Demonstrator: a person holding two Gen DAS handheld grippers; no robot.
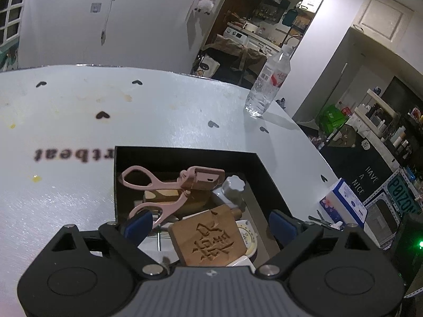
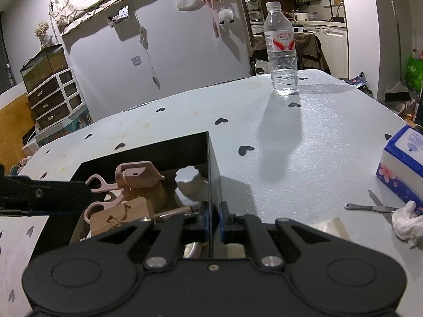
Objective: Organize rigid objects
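Between the right gripper [image 2: 211, 222] jaws sits the black box [image 2: 214, 174] wall, clamped; left gripper [image 1: 210, 224] spread wide above it.

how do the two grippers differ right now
The left gripper has its jaws spread wide over the black box, gripping nothing. The right gripper has its jaws clamped on the box's side wall. The left hangs above the contents; the right sits at the rim. Both have blue pads.
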